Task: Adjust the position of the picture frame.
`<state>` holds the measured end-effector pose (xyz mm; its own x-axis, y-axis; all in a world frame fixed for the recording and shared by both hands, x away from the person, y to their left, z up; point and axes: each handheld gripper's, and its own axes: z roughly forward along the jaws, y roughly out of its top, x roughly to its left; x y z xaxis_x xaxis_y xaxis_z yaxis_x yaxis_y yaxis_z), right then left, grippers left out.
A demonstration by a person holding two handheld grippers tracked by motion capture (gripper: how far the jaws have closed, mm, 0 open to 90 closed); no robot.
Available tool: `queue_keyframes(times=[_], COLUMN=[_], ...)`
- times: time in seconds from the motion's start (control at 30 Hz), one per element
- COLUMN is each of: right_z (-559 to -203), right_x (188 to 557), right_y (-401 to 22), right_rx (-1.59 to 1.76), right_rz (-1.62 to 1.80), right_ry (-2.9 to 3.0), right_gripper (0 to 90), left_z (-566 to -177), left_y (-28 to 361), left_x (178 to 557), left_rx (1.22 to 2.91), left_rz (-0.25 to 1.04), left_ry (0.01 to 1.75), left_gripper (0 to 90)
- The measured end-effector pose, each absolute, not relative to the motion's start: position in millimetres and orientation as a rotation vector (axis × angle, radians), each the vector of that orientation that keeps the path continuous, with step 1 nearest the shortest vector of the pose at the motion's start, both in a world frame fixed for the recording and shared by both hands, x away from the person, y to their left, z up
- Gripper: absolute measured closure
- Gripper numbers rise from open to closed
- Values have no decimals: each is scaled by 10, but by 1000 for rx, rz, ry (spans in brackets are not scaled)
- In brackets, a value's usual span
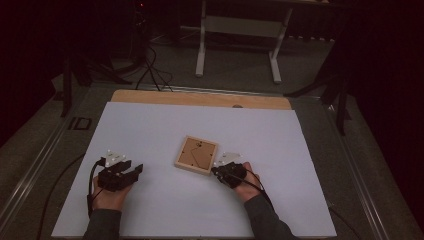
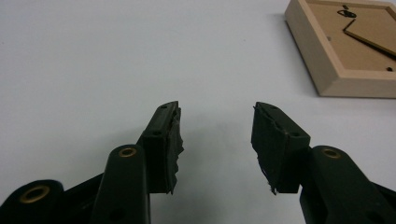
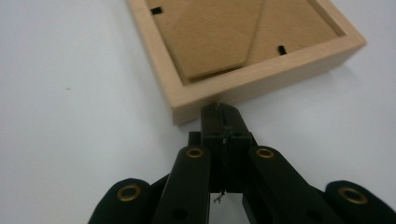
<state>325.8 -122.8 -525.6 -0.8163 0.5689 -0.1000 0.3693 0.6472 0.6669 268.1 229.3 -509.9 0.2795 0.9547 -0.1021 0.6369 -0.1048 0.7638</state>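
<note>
One wooden picture frame [image 1: 196, 155] lies back-up, no legible writing. Right gripper [image 3: 223, 112], at its four o'clock, jaws closed empty; left gripper [image 2: 216, 122], at its nine o'clock, gapes empty.

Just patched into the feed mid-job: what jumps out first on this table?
A wooden picture frame lies back-side up near the middle of the white table, alone on it. The right tool has its jaws shut, tip right at the frame's near edge; whether it touches is unclear. The left tool rests open on the table, apart from the frame, with nothing between its jaws.
</note>
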Motion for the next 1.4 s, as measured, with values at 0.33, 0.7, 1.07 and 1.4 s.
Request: queue_keyframes(times=[0.33,0.7,1.07,1.4], right_z=[-5245,-5232,-5239,-5069], right_x=[3248,3242,3278,3486], right_y=[-1109,-942,-768,-1081], right_rx=[696,638,603,763], right_rz=[946,962,972,1065], right_ry=[2582,2600,2614,2506], right_gripper=[897,897,895,895], left_z=[-5102,-5108,-5114,-5119], left_y=[2280,2263,2243,2191], left_x=[2687,2694,2705,2704], left_rx=[1832,1844,1856,1872], left_rz=[555,554,550,551], left_ry=[1437,1429,1423,1406], left_gripper=[519,521,522,528])
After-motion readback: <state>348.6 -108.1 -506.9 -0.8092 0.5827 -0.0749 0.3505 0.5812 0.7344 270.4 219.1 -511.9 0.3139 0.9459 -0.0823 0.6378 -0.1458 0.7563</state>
